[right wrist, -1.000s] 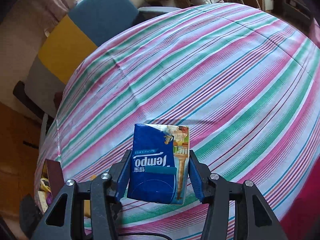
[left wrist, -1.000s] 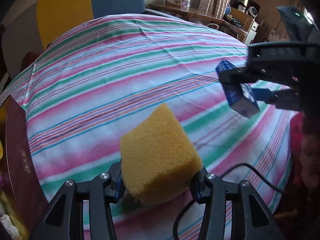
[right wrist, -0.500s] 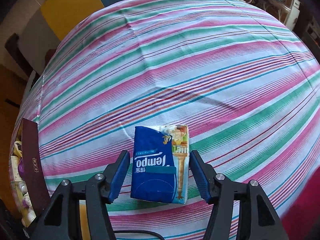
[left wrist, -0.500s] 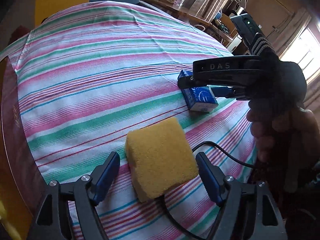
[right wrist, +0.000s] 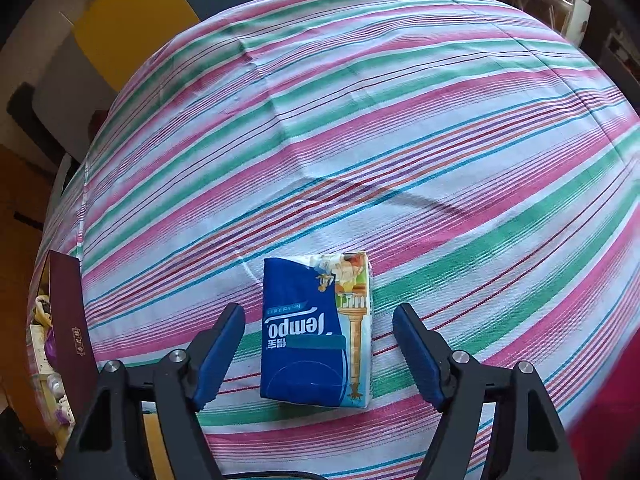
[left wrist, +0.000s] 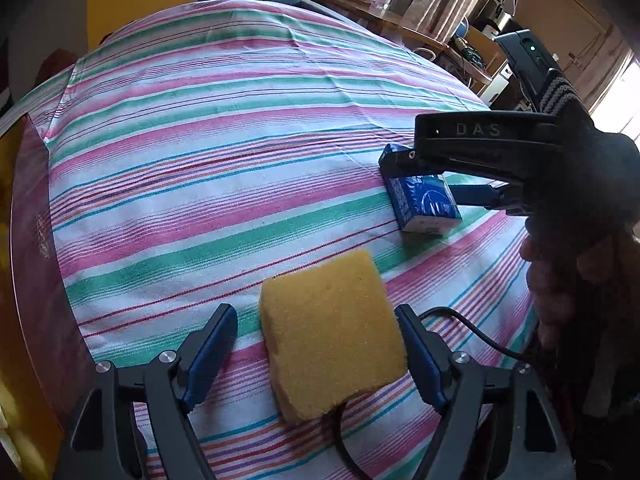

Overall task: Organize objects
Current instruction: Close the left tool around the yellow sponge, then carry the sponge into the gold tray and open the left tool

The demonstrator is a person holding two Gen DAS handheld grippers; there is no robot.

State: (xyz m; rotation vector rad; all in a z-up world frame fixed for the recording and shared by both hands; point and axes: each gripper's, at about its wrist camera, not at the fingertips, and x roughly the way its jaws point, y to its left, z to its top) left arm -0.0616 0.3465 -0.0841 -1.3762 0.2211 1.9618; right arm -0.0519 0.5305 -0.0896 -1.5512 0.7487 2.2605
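We take the yellow sponge [left wrist: 332,336] as our reference. It lies flat on the striped tablecloth [left wrist: 224,152], near the cloth's near edge, between the blue pads of the left gripper [left wrist: 316,352]. Those jaws stand wide; a strip of cloth shows between the sponge and the left-hand pad, and the right-hand pad sits just beside the sponge's edge without pressing it that we can see. A black cable [left wrist: 472,328] runs from under the sponge's near corner and loops off to its right.

Beyond the sponge and to its right lies the blue tissue pack [right wrist: 316,332], flat on the cloth, apart from the sponge. The right gripper [right wrist: 320,344] straddles it; its jaws have just been opening, and cloth shows on both sides between pads and pack, so nothing is gripped. A hand [left wrist: 560,272] holds that gripper.

Writing: the pack reads "Tempo", seen upside down from the right wrist view, with small characters beside it that we cannot read. The right gripper's body bears the letters "DAS".

To the sponge's far left, at the cloth's edge, stands a dark red box [right wrist: 70,320] with a small gold mark, illegible to us; small items lie inside it. Past the cloth's far edge we note yellow and blue panels [right wrist: 132,24] and cluttered wooden furniture [left wrist: 404,20].
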